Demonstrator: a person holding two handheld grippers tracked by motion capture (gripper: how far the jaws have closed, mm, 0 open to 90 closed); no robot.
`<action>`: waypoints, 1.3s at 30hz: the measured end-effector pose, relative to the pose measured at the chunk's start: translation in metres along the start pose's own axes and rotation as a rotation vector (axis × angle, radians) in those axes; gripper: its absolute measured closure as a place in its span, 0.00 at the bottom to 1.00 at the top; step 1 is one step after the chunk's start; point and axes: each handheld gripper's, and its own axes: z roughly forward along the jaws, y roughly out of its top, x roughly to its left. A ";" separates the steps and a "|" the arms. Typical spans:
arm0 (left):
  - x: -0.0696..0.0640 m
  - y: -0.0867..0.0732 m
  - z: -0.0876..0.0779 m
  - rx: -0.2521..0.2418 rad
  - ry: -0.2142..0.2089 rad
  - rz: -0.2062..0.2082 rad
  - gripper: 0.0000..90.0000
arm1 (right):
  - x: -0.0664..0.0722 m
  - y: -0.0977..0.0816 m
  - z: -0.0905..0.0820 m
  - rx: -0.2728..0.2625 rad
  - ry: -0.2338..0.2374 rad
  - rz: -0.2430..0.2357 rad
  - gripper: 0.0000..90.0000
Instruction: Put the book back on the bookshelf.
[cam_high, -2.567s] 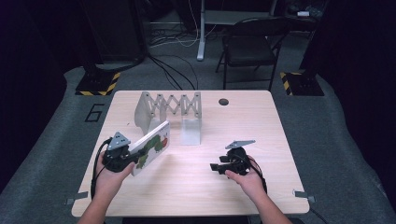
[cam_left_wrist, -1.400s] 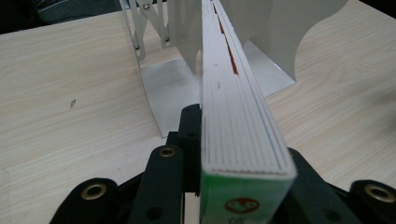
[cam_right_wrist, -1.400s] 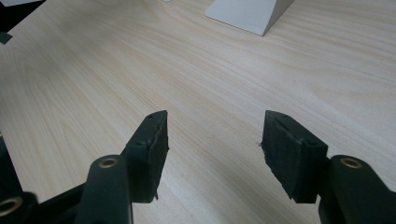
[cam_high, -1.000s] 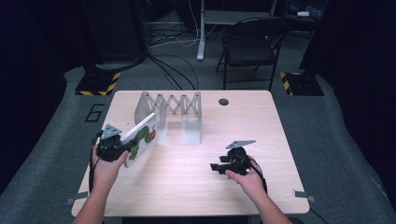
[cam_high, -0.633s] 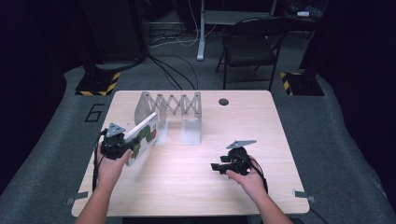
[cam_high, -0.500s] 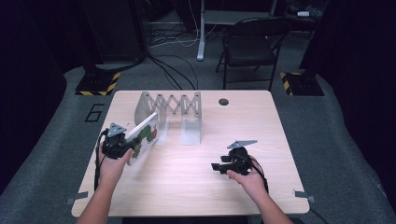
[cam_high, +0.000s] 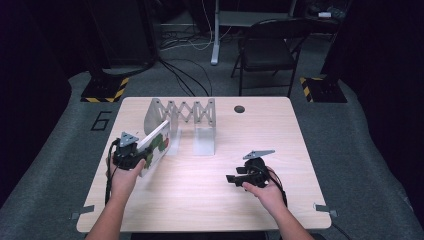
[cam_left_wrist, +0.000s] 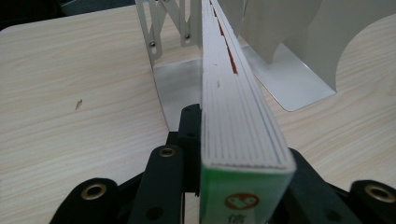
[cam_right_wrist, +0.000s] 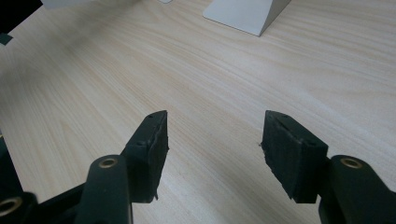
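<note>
L hand-held gripper (cam_high: 142, 155) clamped on board book (cam_high: 156, 147), w/ far end at left bay of expanding metal bookend rack (cam_high: 186, 112). R hand-held gripper (cam_high: 231, 178) jaws apart, nothing between, low over counter (cam_high: 200, 200).

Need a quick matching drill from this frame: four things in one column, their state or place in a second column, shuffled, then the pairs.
Column one:
1. left claw
2. right claw
3. book
4. expanding metal bookend rack

Column two:
A. open above bare tabletop, nothing between the jaws
B. standing at the far side of the table
C. shut on the book's thick end
D. held tilted, its far end next to the rack's left plate

Pairs: 1-C, 2-A, 3-D, 4-B
</note>
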 end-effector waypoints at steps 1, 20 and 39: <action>0.000 0.000 0.001 -0.004 0.005 0.003 0.84 | 0.000 0.000 0.000 0.001 0.000 -0.001 0.45; -0.012 0.015 0.020 -0.005 0.084 -0.052 0.84 | -0.001 0.000 -0.001 -0.002 0.000 0.005 0.45; -0.018 0.021 0.038 0.010 0.120 -0.076 0.84 | -0.002 0.000 -0.001 0.001 -0.005 -0.009 0.45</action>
